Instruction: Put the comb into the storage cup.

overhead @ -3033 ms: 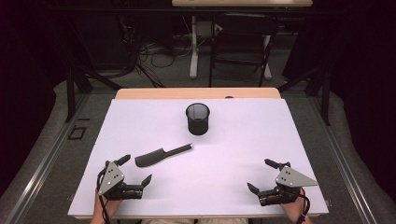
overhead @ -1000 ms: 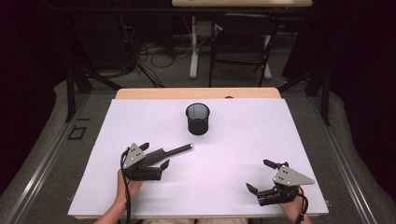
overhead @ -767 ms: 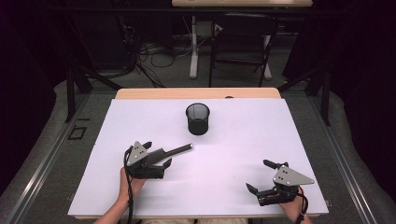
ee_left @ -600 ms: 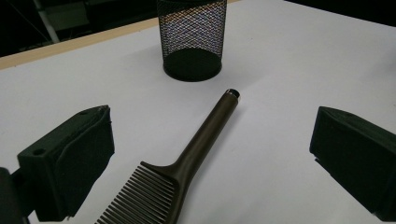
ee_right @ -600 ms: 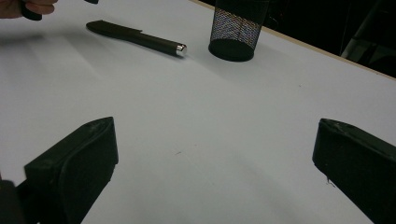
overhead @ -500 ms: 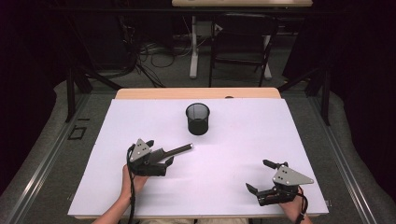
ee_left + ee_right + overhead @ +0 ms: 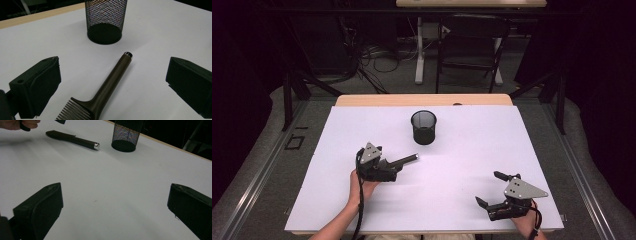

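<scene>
Two jaws of the left hand-held gripper (image 7: 112, 82) are spread wide around the brown comb (image 7: 105, 92), which lies flat on the white worktop (image 7: 462, 150) near the black mesh cup (image 7: 424, 127). The right hand-held gripper (image 7: 498, 192) is spread wide too.

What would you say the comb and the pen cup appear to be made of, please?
The comb looks like moulded plastic, dark brown with a satin sheen; its handle ends in a small shiny cap, probably metal. The pen cup appears to be black-coated wire mesh: you can see through its fine lattice wall, above a solid dark base.
</scene>
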Tool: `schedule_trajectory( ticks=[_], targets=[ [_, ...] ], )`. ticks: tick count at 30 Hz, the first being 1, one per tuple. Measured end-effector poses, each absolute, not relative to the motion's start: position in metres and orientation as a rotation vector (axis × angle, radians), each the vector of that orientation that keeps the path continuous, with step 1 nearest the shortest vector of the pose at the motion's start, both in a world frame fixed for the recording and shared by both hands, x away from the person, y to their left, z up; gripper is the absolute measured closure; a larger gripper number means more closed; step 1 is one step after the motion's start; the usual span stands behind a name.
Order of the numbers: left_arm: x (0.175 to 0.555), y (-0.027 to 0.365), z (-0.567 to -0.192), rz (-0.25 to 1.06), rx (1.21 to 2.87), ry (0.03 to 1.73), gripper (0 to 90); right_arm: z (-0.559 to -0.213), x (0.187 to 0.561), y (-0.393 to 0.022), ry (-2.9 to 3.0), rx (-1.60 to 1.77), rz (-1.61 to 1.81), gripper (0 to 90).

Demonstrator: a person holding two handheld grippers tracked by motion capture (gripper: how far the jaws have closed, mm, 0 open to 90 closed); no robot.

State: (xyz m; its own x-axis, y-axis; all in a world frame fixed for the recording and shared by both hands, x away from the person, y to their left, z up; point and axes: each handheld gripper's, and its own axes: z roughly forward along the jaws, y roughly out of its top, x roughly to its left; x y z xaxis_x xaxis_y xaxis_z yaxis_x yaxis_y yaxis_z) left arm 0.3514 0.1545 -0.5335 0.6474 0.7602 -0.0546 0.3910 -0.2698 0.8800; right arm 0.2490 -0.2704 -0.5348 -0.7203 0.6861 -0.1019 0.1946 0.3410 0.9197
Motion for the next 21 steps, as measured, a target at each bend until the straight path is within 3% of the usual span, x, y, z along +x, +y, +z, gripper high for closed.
schedule_trajectory(
  ticks=[12, 17, 18, 21],
  targets=[
    [0.367, 0.138, -0.536, 0.467, 1.919, 0.938, 2.7, -0.535, 0.249, -0.270, 2.132, 0.769, 1.357, 0.0],
    [0.371, 0.131, -0.536, 0.473, 1.936, 0.942, 20.8, -0.535, 0.247, -0.271, 2.135, 0.761, 1.351, 0.0],
    [0.372, 0.129, -0.536, 0.474, 1.938, 0.944, 20.8, -0.535, 0.247, -0.271, 2.135, 0.761, 1.351, 0.0],
    [0.375, 0.124, -0.538, 0.457, 1.949, 0.943, 40.8, -0.535, 0.247, -0.271, 2.143, 0.763, 1.347, 0.0]
  ],
)
